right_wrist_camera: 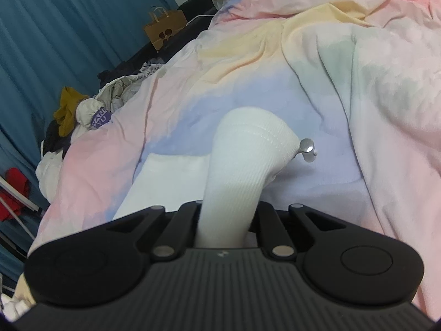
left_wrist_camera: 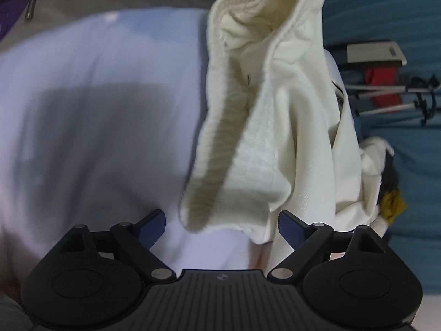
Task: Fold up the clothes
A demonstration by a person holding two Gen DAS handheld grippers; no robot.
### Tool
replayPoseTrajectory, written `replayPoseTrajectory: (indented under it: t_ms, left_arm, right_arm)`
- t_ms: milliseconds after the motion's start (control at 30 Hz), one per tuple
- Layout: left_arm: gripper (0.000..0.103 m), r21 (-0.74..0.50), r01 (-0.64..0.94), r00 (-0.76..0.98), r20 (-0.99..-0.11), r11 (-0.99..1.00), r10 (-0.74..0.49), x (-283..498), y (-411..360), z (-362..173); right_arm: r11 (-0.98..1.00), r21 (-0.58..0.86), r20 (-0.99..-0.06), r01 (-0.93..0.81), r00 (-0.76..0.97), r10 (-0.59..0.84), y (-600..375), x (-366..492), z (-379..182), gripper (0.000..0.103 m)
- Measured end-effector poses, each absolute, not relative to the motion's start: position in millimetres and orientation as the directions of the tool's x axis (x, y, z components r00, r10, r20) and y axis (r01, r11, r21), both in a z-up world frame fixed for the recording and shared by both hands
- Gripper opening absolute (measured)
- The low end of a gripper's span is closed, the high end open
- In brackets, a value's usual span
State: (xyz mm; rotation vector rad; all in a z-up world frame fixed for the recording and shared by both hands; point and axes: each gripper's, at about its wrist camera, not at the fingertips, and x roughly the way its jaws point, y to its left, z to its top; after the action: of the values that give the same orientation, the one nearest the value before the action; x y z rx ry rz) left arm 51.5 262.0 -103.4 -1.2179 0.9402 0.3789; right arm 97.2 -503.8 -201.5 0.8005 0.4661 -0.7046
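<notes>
The cream garment hangs lengthwise from the clamped right gripper, its ribbed hem directly ahead of the wide-open, empty left gripper.

The garment hanging in the left wrist view was cream white, with a ribbed band of a slightly darker, beige tone along its edge. The bedcover was a pastel wash of pink, pale yellow, lilac blue and faint green, without any print. The curtain was teal blue. In the heap of clothes beside the bed lay pieces in mustard yellow, off-white, black and purple with white letters, and a red item lay lower down. A paper bag was brown. Both grippers had black bodies; the left gripper's fingers were dark blue.
</notes>
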Motion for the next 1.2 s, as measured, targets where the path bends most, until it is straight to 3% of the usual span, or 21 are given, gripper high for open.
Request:
replayPoseTrajectory:
  t_ms: [67,133,333,367,400,433,900,1167,1200]
  left_arm:
    - [0.089,-0.636,-0.693,0.593,-0.771,0.339,-0.232,54,256,-106]
    - [0.081,-0.643,-0.701,0.599,-0.766,0.309,-0.235,57,255,-113]
    - [0.048,-0.626,-0.730,0.595,-0.780,0.276,-0.195,57,258,-122]
    - [0.034,-0.626,-0.727,0.599,-0.779,0.281,-0.185,55,259,-121]
    - [0.007,-0.637,-0.716,0.611,-0.770,0.286,-0.187,54,261,-117]
    - [0.003,-0.652,-0.701,0.625,-0.757,0.289,-0.192,52,264,-114]
    - [0.002,-0.612,-0.692,0.684,-0.726,0.383,0.075,-21,343,-17]
    - [0.004,-0.601,-0.734,0.610,-0.788,0.317,-0.081,-53,399,-51]
    - [0.011,-0.598,-0.740,0.602,-0.793,0.308,-0.092,-57,400,-56]
  right_arm:
    - [0.496,0.484,-0.614,0.721,0.683,-0.395,-503,97,-200,0.009]
    - [0.501,0.477,-0.612,0.722,0.682,-0.400,-502,97,-199,0.009]
    - [0.518,0.446,-0.612,0.730,0.671,-0.418,-500,101,-199,0.009]
    - [0.517,0.445,-0.612,0.731,0.670,-0.420,-499,101,-199,0.009]
    - [0.517,0.444,-0.612,0.732,0.669,-0.422,-499,101,-199,0.009]
    - [0.516,0.443,-0.613,0.733,0.667,-0.423,-499,101,-199,0.009]
    - [0.485,0.491,-0.608,0.724,0.683,-0.405,-501,92,-198,0.009]
    - [0.499,0.457,-0.624,0.736,0.665,-0.410,-498,94,-198,0.009]
    - [0.498,0.455,-0.628,0.738,0.663,-0.408,-498,94,-198,0.009]
